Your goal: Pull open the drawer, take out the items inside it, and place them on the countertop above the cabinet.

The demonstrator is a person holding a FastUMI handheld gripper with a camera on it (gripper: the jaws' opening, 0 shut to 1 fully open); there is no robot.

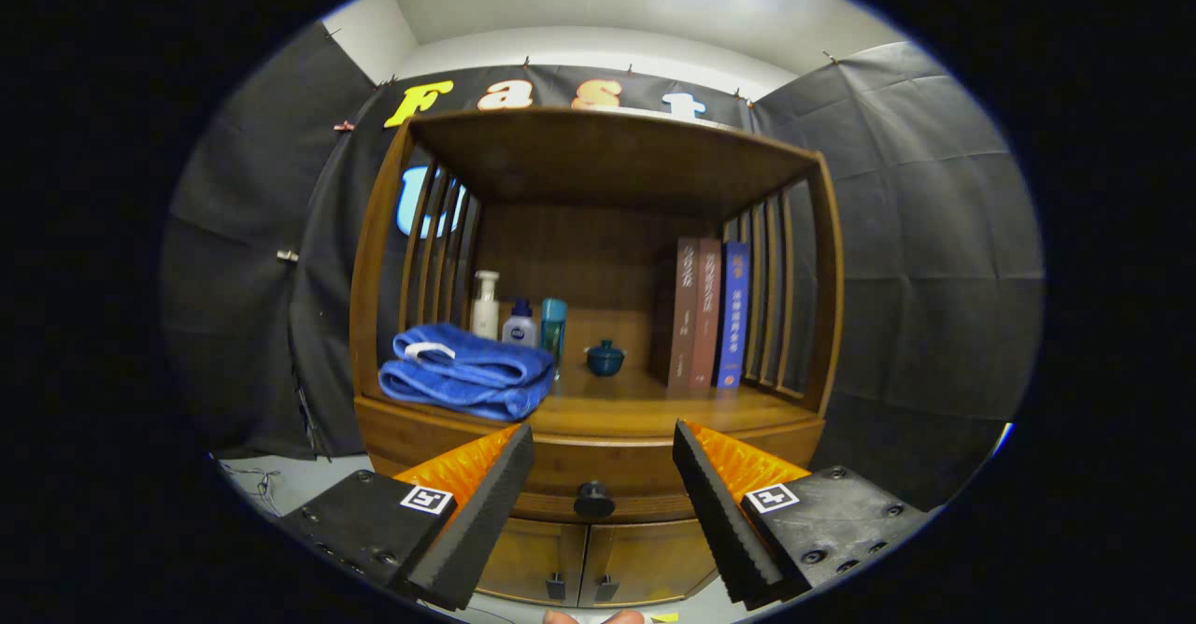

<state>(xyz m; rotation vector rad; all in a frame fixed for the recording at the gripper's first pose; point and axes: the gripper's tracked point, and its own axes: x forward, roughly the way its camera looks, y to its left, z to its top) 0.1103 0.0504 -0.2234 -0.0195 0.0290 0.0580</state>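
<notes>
Gripper (603, 460): fingers spread wide, nothing between them, touching nothing.
Drawer (598, 475): shut, just below the countertop; dark round knob (593, 499) sits between the fingers, a little beyond the tips.
Contents: cannot tell, drawer front hides them.
Countertop (645, 409): wooden shelf bay of the cabinet (374, 260), slatted sides, roof board above.
On it, left: folded blue towel (465, 371); behind it a white pump bottle (485, 304), small blue-capped bottle (519, 323), teal tumbler (554, 323).
Centre: small dark teal lidded pot (605, 358).
Right: three upright books (708, 314).
Below drawer: two cabinet doors (589, 563), closed.
Room: black cloth walls, white ceiling.
</notes>
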